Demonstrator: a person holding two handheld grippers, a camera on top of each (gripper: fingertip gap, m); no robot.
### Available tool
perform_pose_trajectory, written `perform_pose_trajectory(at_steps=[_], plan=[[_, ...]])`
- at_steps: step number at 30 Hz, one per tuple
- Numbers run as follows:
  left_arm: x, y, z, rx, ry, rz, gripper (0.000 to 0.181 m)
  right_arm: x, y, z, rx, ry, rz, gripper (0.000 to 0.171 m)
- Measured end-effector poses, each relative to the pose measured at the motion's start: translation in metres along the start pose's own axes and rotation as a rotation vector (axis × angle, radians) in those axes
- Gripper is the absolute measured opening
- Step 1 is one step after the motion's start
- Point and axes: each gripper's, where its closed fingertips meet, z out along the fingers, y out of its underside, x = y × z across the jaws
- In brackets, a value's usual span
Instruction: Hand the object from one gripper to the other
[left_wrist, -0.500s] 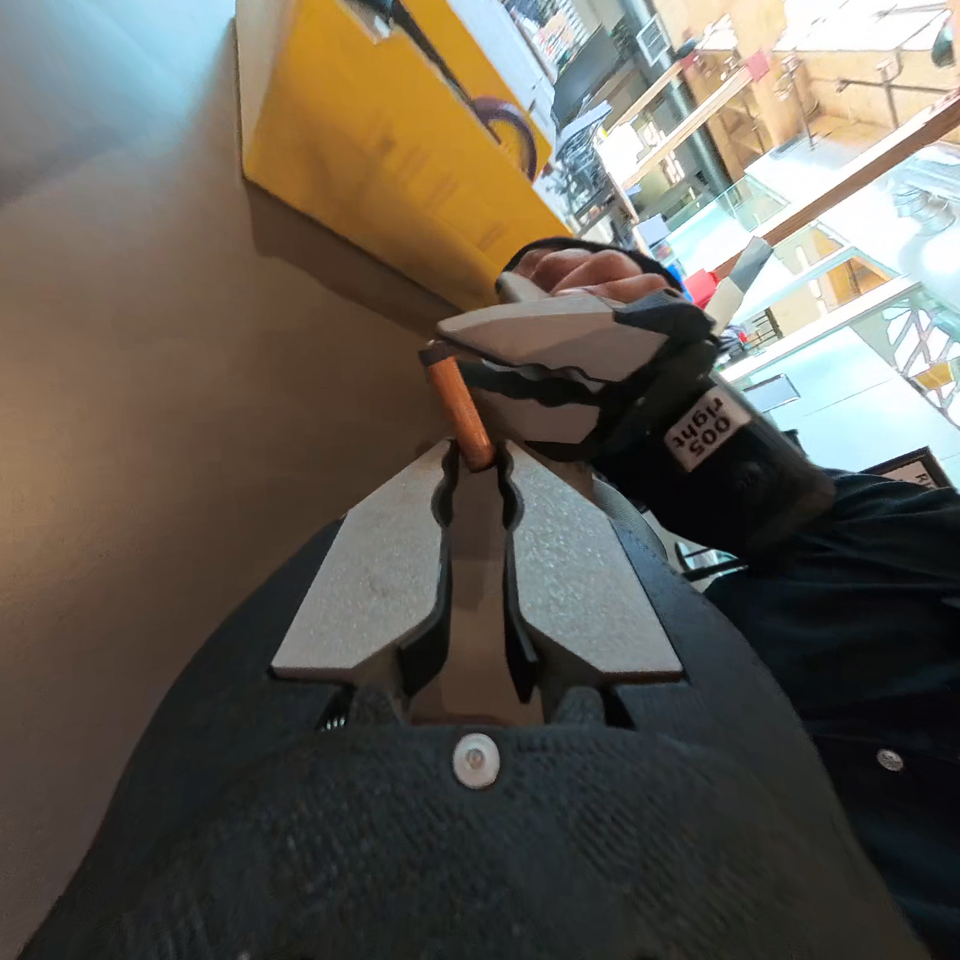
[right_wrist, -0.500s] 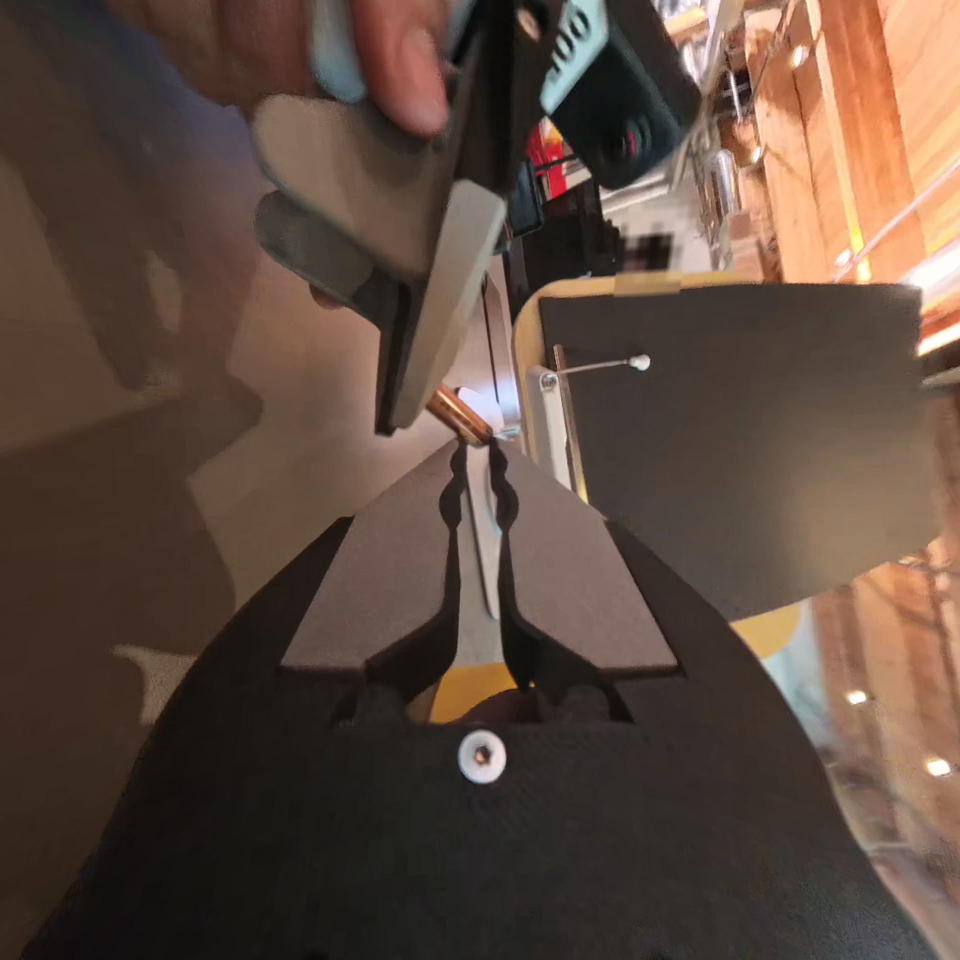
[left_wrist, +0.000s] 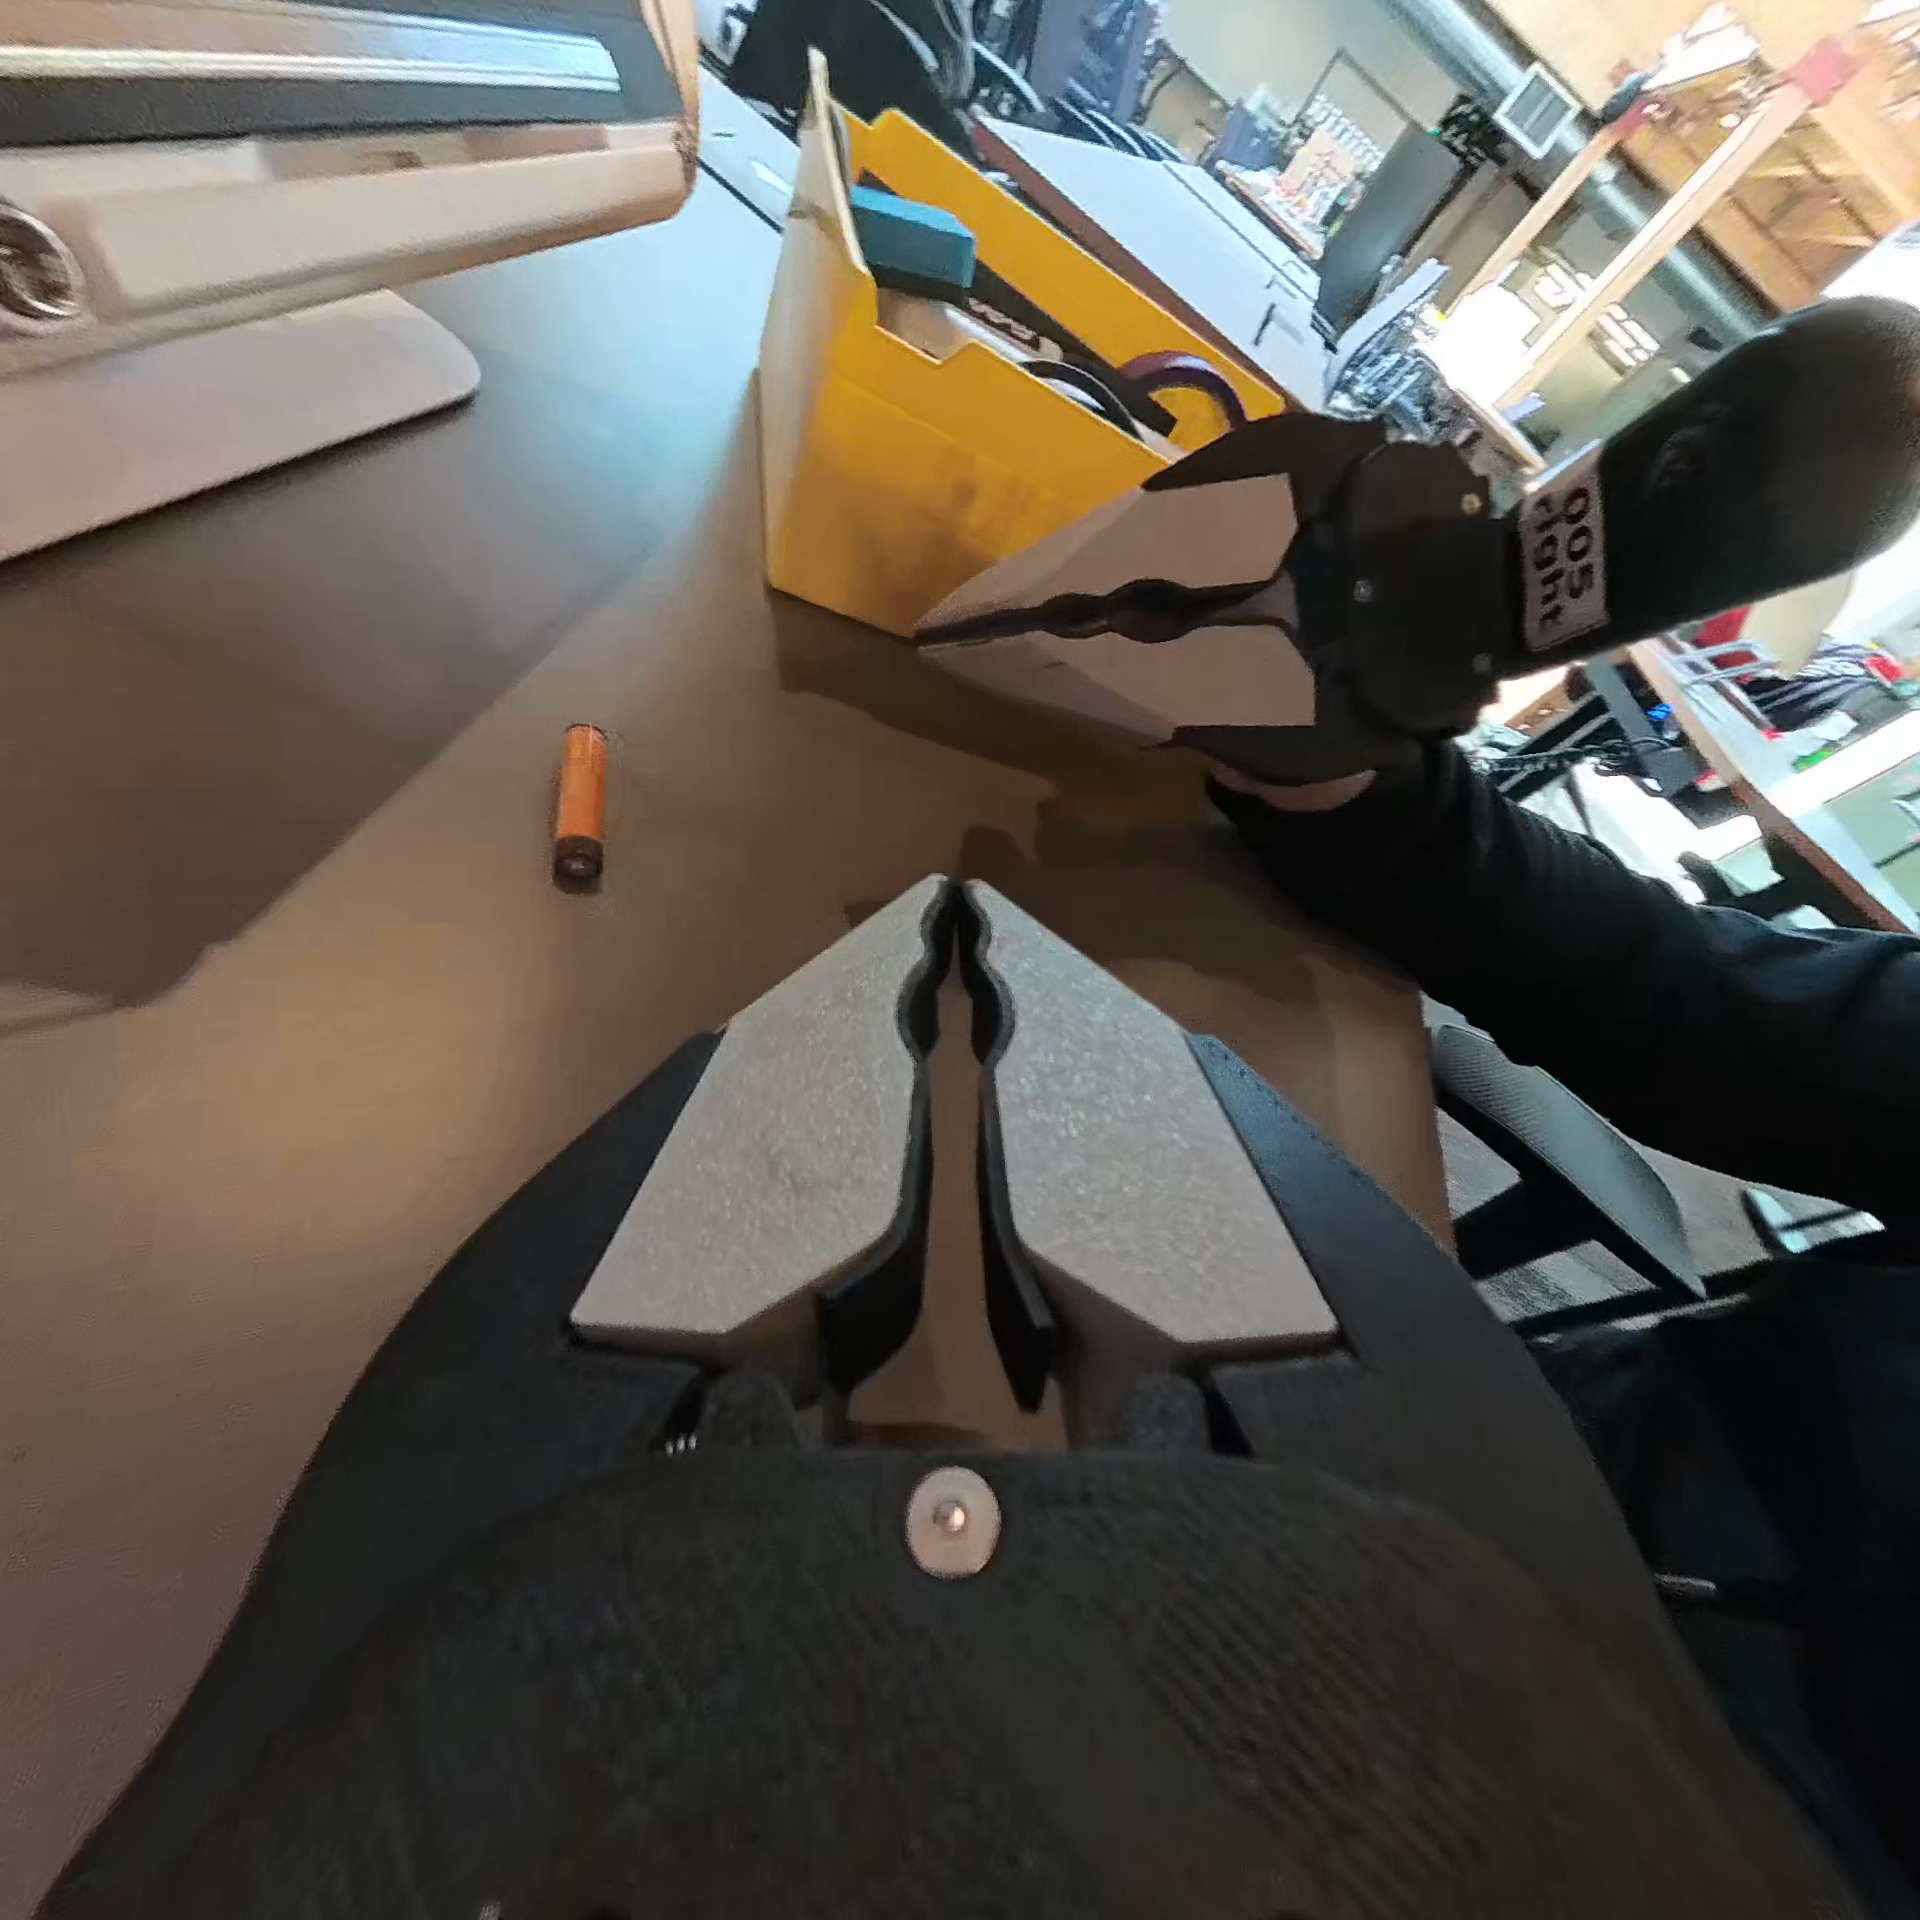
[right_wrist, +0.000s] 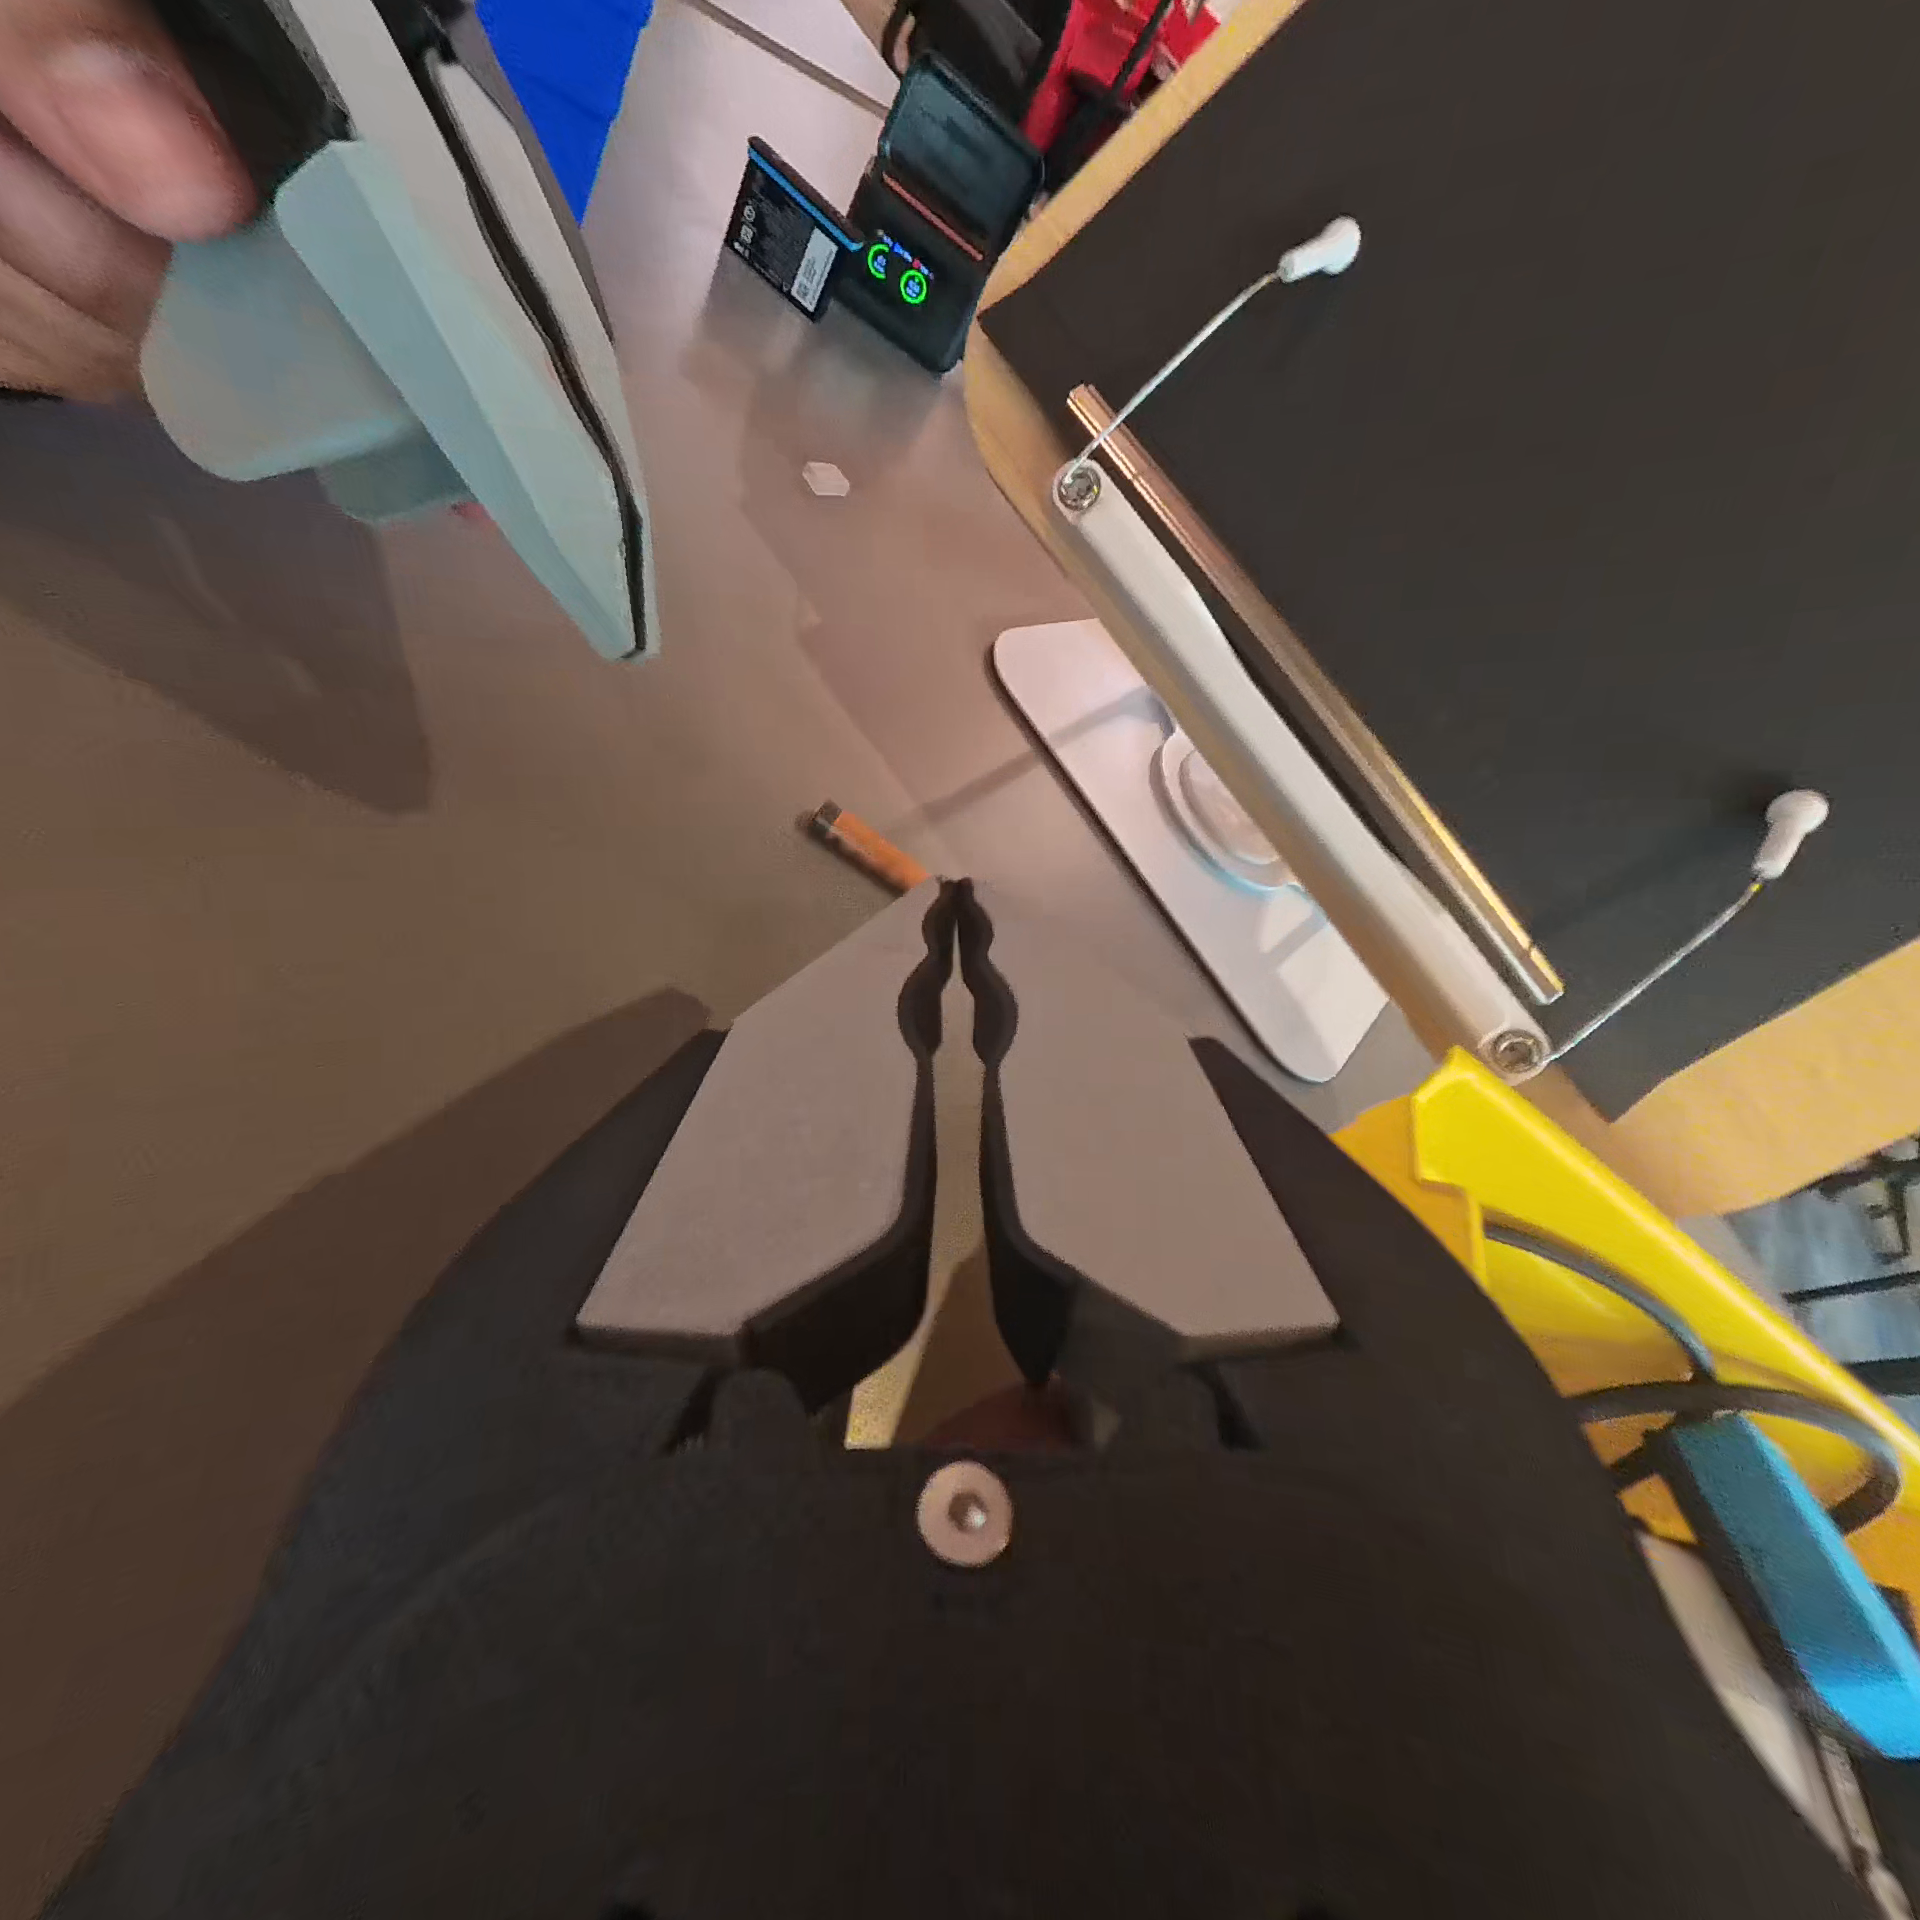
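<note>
Both grippers, left gripper (left_wrist: 957, 886) and right gripper (right_wrist: 956, 885), closed, empty. Battery (left_wrist: 579, 807) lies on table (left_wrist: 312, 1039), ten o'clock from left tips. We judge: light, stiff, smooth (rolls easily); pinch mid-body, across.

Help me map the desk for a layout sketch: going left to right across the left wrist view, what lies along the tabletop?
Monitor stand base → orange battery → yellow box → right gripper, shut and empty.
</note>
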Motion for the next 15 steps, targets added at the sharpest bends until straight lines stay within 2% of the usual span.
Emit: perform_pose_trajectory(at_steps=[2, 4, 6, 9, 11, 14, 15], plan=[[-0.006, -0.003, -0.002, 0.013, -0.039, 0.01, 0.0, -0.005, 0.003, 0.004, -0.015, -0.04, 0.051, 0.002], [-0.017, -0.006, -0.003, 0.032, -0.103, 0.023, 0.0, -0.014, 0.004, 0.013, -0.017, -0.111, 0.141, 0.015], [-0.034, -0.011, -0.007, 0.051, -0.216, 0.048, 0.0, -0.015, 0.001, 0.034, -0.011, -0.161, 0.196, 0.024], [-0.05, -0.024, -0.023, 0.102, -0.373, 0.128, 0.0, -0.014, -0.001, 0.076, -0.061, -0.227, 0.124, 0.046], [-0.052, -0.033, -0.037, 0.14, -0.418, 0.163, 0.0, 0.001, -0.002, 0.104, -0.065, -0.17, 0.04, 0.049], [-0.052, -0.04, -0.046, 0.179, -0.397, 0.122, 0.0, -0.008, 0.003, 0.14, -0.14, -0.257, 0.036, 0.053], [-0.051, -0.04, -0.045, 0.186, -0.374, 0.102, 0.0, -0.007, 0.006, 0.15, -0.179, -0.255, 0.045, 0.043]])
